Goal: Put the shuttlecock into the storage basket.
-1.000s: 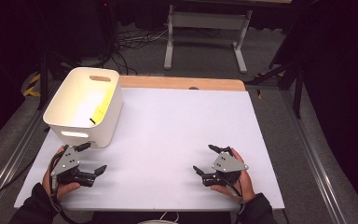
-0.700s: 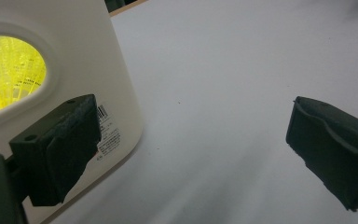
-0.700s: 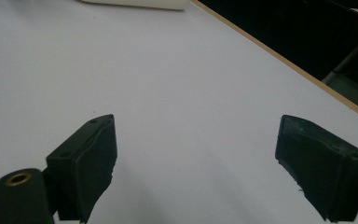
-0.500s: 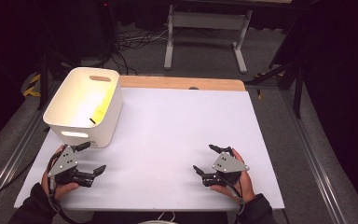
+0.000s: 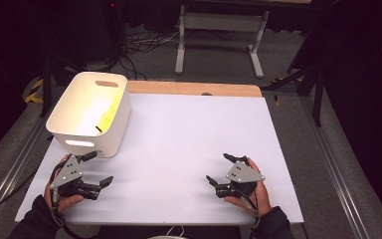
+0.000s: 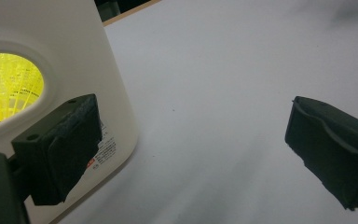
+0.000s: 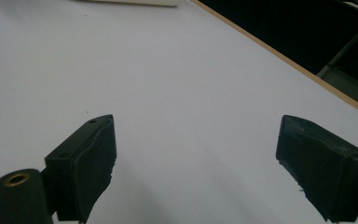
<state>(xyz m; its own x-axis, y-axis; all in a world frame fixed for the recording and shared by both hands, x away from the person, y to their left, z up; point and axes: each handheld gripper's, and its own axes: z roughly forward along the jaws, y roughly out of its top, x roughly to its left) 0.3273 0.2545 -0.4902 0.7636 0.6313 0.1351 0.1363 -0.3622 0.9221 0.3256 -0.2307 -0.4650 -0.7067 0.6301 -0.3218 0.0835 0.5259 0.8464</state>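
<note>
A white plastic bin stands at the table's left, with something yellow lying inside it. In the left gripper view the bin's wall is close on the left, and yellow mesh-like material shows through its handle hole. My left gripper is held just in front of the bin, open and empty. Near the front right of the table, my right gripper is also open, with bare table between its jaws.
The white table top has a wooden strip along its far edge. Beyond it are a grey stand and cables on the floor. Metal rails run along both sides of the table.
</note>
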